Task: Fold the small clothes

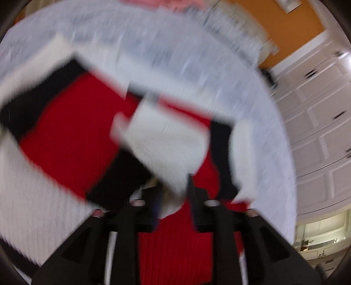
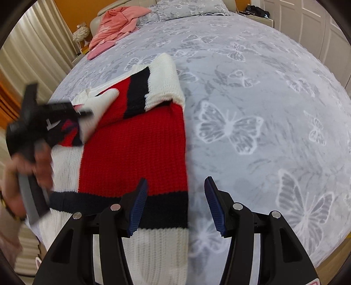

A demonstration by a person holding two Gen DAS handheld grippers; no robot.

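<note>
A red, white and navy knit sweater [image 2: 133, 149] lies on the bed, its right sleeve folded across the chest. In the blurred left wrist view the sweater [image 1: 72, 140] fills the middle. My left gripper [image 1: 173, 193] is shut on the white sleeve cuff [image 1: 166, 144] and holds it lifted over the sweater body; it also shows in the right wrist view [image 2: 87, 114] at the left, in a hand. My right gripper [image 2: 175, 197] is open and empty, hovering over the sweater's right hem edge.
The bed has a grey butterfly-print cover [image 2: 252, 98]. A pink garment [image 2: 116, 24] lies at the far head end next to a pillow [image 2: 186, 7]. White cupboard doors [image 1: 318, 122] stand beside the bed; curtains [image 2: 33, 50] hang at the left.
</note>
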